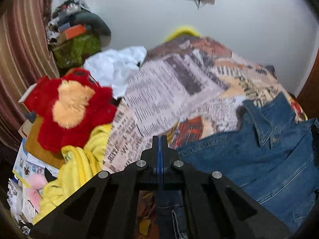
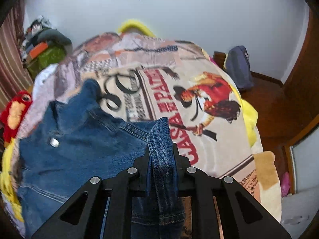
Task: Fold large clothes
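Note:
A blue denim jacket [image 1: 259, 155] lies on a bed covered by a printed blanket [image 1: 179, 91]. My left gripper [image 1: 159, 139] is shut, its fingers pressed together at the jacket's left edge; denim hangs below it, but I cannot tell that it is held. My right gripper [image 2: 161, 145] is shut on a fold of the denim jacket [image 2: 79, 149], which bunches up between the fingers and drapes over them. The jacket's collar and a metal button [image 2: 54, 142] show to the left in the right wrist view, over the blanket [image 2: 199, 103].
A red plush toy [image 1: 67, 107], a yellow towel [image 1: 79, 167] and a white cloth [image 1: 117, 67] lie at the bed's left side. Piled clutter [image 1: 75, 39] stands by a striped curtain. A purple bag [image 2: 239, 67] sits on wooden furniture right of the bed.

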Tool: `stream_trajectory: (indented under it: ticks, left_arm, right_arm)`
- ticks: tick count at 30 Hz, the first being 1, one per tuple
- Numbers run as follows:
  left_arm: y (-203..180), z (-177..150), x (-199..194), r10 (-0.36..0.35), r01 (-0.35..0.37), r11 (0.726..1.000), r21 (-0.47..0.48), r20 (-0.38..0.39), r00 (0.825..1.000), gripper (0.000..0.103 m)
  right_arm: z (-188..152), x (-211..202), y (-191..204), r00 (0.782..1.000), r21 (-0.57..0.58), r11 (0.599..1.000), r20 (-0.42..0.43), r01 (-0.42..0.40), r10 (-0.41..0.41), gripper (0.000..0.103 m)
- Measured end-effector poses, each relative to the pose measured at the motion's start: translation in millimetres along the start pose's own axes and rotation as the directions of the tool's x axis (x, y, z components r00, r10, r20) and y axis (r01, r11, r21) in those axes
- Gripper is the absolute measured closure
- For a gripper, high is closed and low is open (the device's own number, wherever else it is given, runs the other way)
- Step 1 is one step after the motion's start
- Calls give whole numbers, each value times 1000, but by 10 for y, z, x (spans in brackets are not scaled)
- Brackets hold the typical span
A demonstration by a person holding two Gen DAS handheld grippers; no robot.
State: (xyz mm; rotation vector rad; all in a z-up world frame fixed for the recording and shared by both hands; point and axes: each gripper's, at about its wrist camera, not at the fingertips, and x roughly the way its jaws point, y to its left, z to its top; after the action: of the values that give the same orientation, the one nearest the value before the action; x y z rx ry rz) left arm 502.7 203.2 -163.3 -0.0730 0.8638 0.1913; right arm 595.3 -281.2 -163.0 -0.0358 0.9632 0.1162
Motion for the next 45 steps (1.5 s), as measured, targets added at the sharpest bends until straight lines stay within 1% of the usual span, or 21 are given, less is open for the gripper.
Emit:
stream_trajectory:
  ticks: [3, 5, 6, 8, 9, 11, 13, 15, 16, 19, 21, 22, 23, 24, 25, 26, 28, 32, 37, 40, 45]
  left_arm:
    - [-84, -143, 126, -31, 32, 999, 15, -53, 998, 102]
    - [-173, -250, 212, -80, 83, 996, 20, -97, 992, 102]
    - [-247, -313, 262, -106, 111, 993, 34, -126, 986, 101]
    - [-405, -430, 334, -122, 137, 987, 78, -165, 979, 98]
    - [-459, -472, 364, -127, 145, 985, 93, -178, 976, 95]
    - [-573, -579, 457, -125, 151, 982, 114, -213, 969, 84]
    - [-617, -650, 537, -117, 148, 983, 113, -245, 963, 75]
    - [-642, -725, 629, -105, 139, 985, 107, -271, 957, 72]
    - [-645, -746, 651, -100, 133, 985, 105, -272, 957, 68]
    - [-637, -797, 677, -84, 111, 989, 95, -257, 963, 61]
    - [-657, -837, 662, -53, 83, 990, 117, -236, 970, 56]
    - [-671, -856, 657, -35, 67, 988, 137, -223, 974, 51]
    - [-673, -879, 639, -25, 59, 987, 151, -214, 976, 49]
    - [-683, -898, 627, -12, 48, 984, 170, -203, 979, 48]
    - [-684, -906, 618, -4, 40, 983, 177, -198, 980, 45]
    - [-680, -907, 601, 10, 27, 983, 183, -199, 980, 42]
    - [-672, -893, 568, 21, 19, 982, 186, -210, 978, 42]
    - [-642, -875, 398, 26, 14, 983, 185, -211, 977, 42]
    - [-648, -797, -45, 3, 24, 983, 180, -145, 989, 42]
    - [-670, -729, -420, -25, 40, 984, 174, -87, 996, 42]
    - [-721, -702, -990, -84, 85, 980, 182, -10, 996, 42]
  right_arm:
    - [-124, 196, -42, 999, -18, 1000, -33, 21, -22, 89]
    - [-191, 299, -71, 999, -24, 999, -44, 29, -30, 89]
    - [-219, 346, -81, 998, -31, 999, -50, 29, -30, 89]
    - [-264, 411, -80, 998, -39, 999, -54, 27, -29, 89]
    - [-289, 423, -71, 998, -46, 998, -48, 32, -34, 89]
    - [-320, 441, -28, 998, -76, 996, -43, 49, -52, 89]
    - [-338, 458, 21, 996, -114, 991, -45, 68, -74, 88]
    - [-349, 471, 59, 994, -152, 985, -53, 84, -93, 87]
    - [-358, 467, 71, 994, -168, 982, -52, 91, -101, 87]
    - [-407, 440, 107, 991, -206, 972, -40, 117, -128, 86]
    - [-458, 412, 132, 987, -228, 962, -22, 151, -160, 76]
    - [-488, 393, 147, 980, -244, 950, -3, 193, -200, 55]
    - [-517, 367, 153, 966, -256, 933, 27, 254, -256, 36]
    - [-541, 336, 143, 952, -261, 915, 57, 306, -302, 29]
    - [-551, 310, 120, 948, -260, 912, 69, 318, -311, 26]
    - [-566, 274, 83, 953, -256, 918, 65, 303, -297, 26]
    - [-574, 189, 0, 964, -235, 935, 37, 264, -263, 26]
    - [-591, -90, -72, 969, -216, 945, 33, 246, -245, 26]
    - [-616, -567, -106, 982, -164, 968, 54, 188, -181, 26]
    - [-652, -895, -77, 989, -142, 980, 69, 138, -129, 26]
    - [-768, -1477, 52, 989, -159, 983, 124, 97, -77, 25]
